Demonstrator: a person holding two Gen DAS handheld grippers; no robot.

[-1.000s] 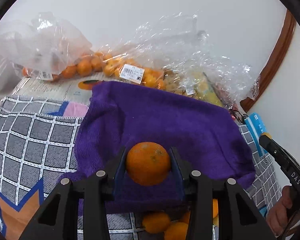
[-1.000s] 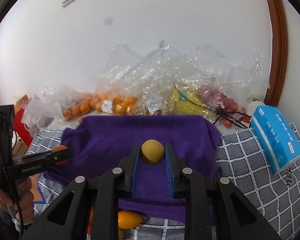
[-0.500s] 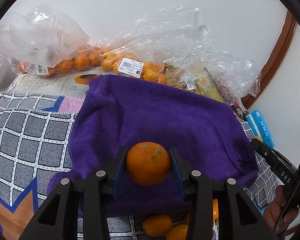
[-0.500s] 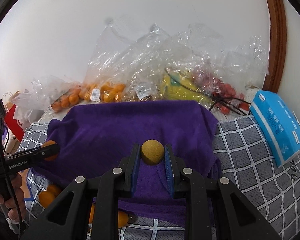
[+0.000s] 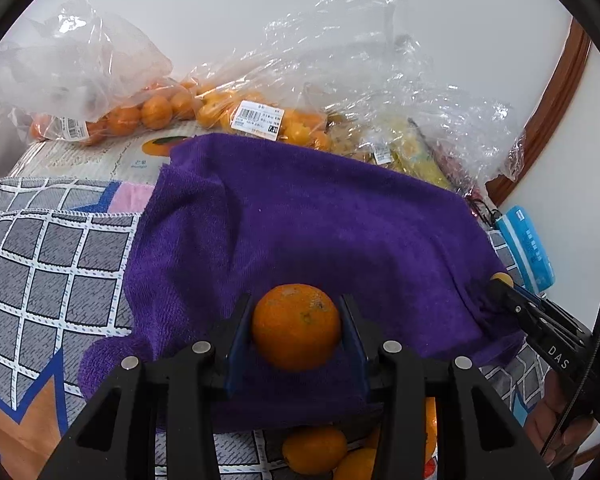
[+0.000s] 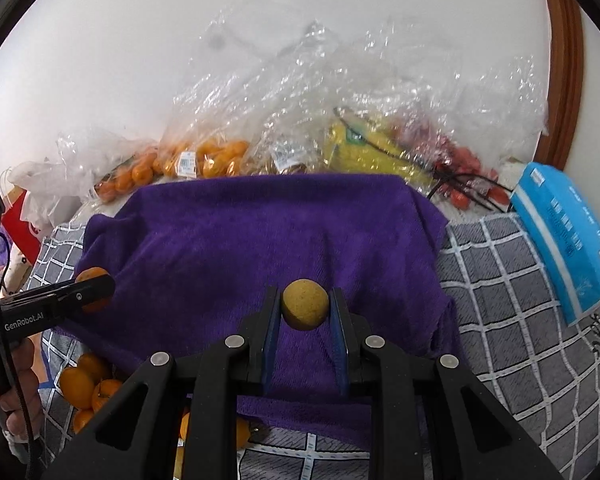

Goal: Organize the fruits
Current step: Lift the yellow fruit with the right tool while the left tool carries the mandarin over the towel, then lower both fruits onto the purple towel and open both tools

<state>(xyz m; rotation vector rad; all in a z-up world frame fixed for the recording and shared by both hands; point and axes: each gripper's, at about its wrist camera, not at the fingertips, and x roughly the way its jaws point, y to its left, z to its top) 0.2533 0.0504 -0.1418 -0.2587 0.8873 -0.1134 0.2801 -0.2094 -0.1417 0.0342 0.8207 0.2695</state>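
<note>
An orange (image 5: 296,326) is clamped in the left gripper (image 5: 296,330) above the purple towel (image 5: 320,232). A small yellow-brown fruit (image 6: 304,309) is clamped in the right gripper (image 6: 305,312); bagged oranges (image 5: 156,110) lie at 11 o'clock.

A grey checked cloth (image 6: 512,300) with white grid lines is being used as the supporting surface. At its centre a purple towel (image 6: 260,240) is being spread out flat. At twelve o'clock, clear plastic bags of oranges (image 5: 160,108) and other fruit (image 6: 364,148) are being kept along the wall. At three o'clock a blue packet (image 6: 568,236) is being rested, and at seven o'clock loose oranges (image 6: 84,392) are being left beside the towel.
</note>
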